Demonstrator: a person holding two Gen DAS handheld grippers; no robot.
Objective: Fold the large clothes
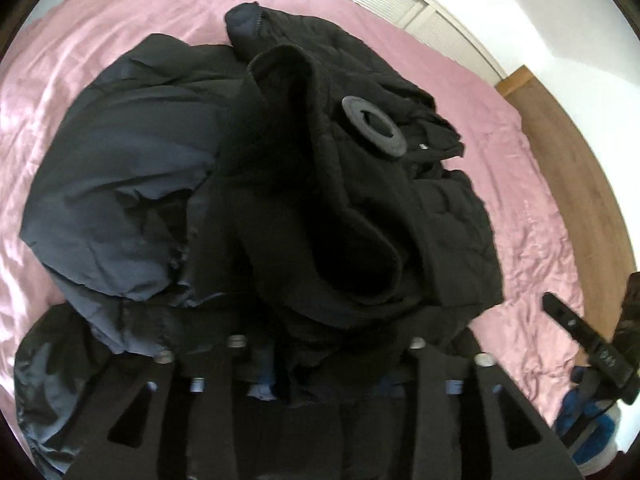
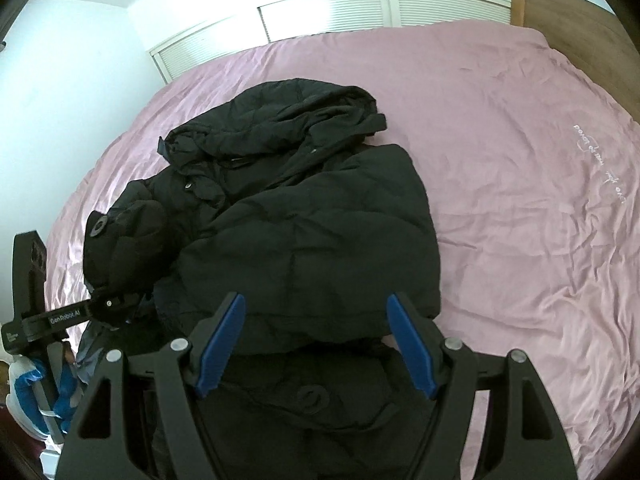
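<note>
Blue-padded right gripper (image 2: 316, 344) hung spread over the near hem of a bulky black puffer jacket (image 2: 304, 240) on the pink bedsheet (image 2: 520, 208), while the left gripper (image 2: 114, 304) pinched its left sleeve.

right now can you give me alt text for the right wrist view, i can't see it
A black puffy jacket lies bunched on a pink bedsheet, hood toward the far louvred doors. The right tongs hang open over its near edge, blue pads apart, while the left tongs grip fabric at the jacket's left side.
</note>
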